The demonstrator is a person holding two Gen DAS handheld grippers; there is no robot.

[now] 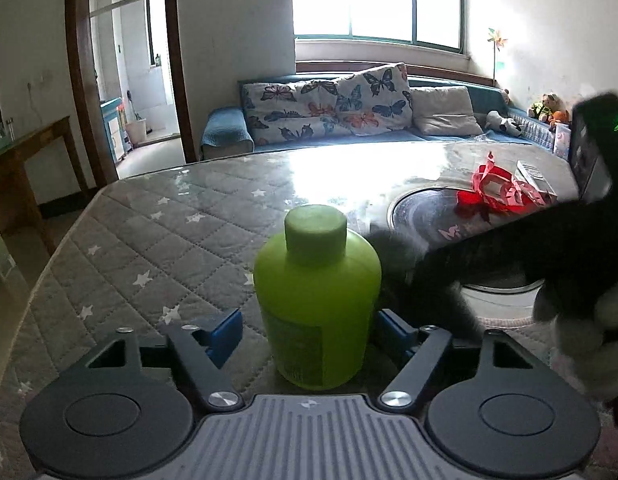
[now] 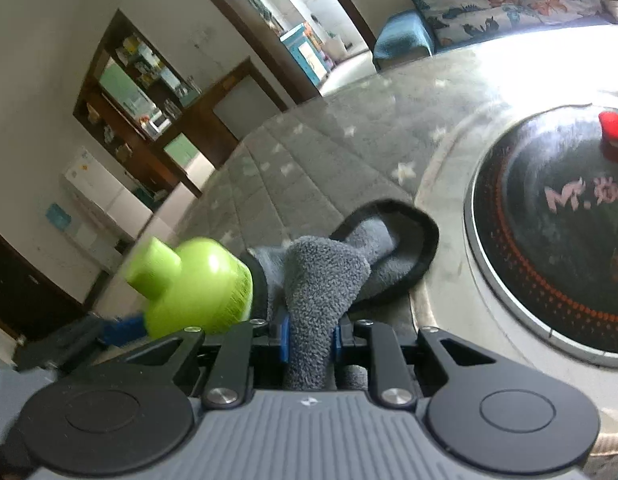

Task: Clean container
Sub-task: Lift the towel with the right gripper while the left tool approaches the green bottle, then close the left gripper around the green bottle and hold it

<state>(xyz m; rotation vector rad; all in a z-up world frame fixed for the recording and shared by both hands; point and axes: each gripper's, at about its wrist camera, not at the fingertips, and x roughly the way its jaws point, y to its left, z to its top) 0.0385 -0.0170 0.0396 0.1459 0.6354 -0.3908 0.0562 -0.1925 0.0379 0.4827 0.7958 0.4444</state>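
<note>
- Two grippers at work: left gripper (image 1: 309, 330) clamps the green bottle (image 1: 317, 300) upright.
- Right gripper (image 2: 309, 338) pinches a grey cloth (image 2: 323, 280), seemingly touching the bottle.

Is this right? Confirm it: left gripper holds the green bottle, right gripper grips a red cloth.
One error: the cloth in the right gripper is grey, not red, as the right wrist view shows. The left gripper does hold the green bottle.
</note>
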